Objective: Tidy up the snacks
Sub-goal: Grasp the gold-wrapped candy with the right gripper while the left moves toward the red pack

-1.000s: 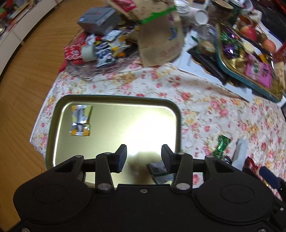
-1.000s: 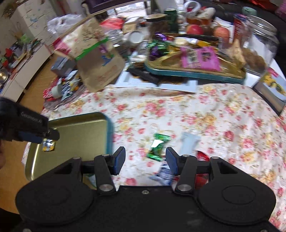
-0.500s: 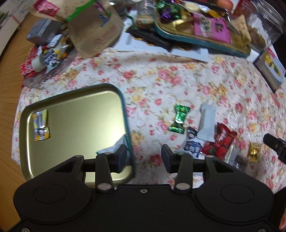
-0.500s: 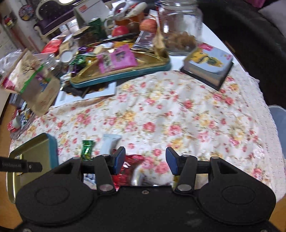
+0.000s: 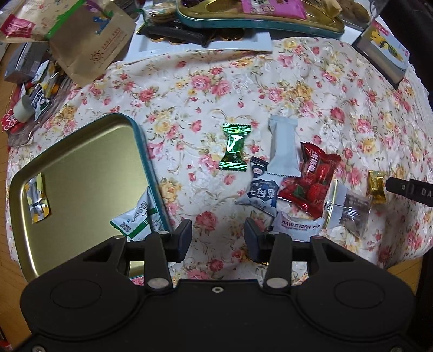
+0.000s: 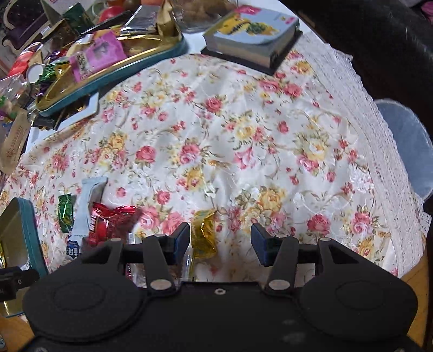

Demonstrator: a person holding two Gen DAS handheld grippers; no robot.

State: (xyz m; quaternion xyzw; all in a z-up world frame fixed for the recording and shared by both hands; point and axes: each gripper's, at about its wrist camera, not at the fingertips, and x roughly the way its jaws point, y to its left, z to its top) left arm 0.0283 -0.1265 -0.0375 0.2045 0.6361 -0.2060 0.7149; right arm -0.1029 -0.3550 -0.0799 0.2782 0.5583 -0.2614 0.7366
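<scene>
A gold tray point(image 5: 89, 162) with a teal rim lies on the floral cloth; a silver-yellow wrapper point(image 5: 38, 201) and a green-white packet point(image 5: 138, 220) rest in it. My left gripper point(image 5: 217, 238) hangs open over bare cloth just right of the tray. Loose snacks lie to its right: a green candy point(image 5: 234, 147), a pale grey packet point(image 5: 282, 147), a blue-white packet point(image 5: 261, 193), a red strawberry packet point(image 5: 312, 178), a hawthorn packet point(image 5: 297, 230). My right gripper point(image 6: 219, 239) is open; a gold candy point(image 6: 203, 232) lies beside its left fingertip.
A second tray point(image 5: 259, 16) heaped with snacks stands at the back, with a brown paper bag point(image 5: 86, 46) to its left and a boxed book point(image 6: 251, 36) at the right. The lace-edged tablecloth border point(image 6: 389, 189) marks the table's right side.
Both grippers have swung right and dropped. The left one left the tray and now hangs beside it; the right one moved from the green candy over to the gold candy.
</scene>
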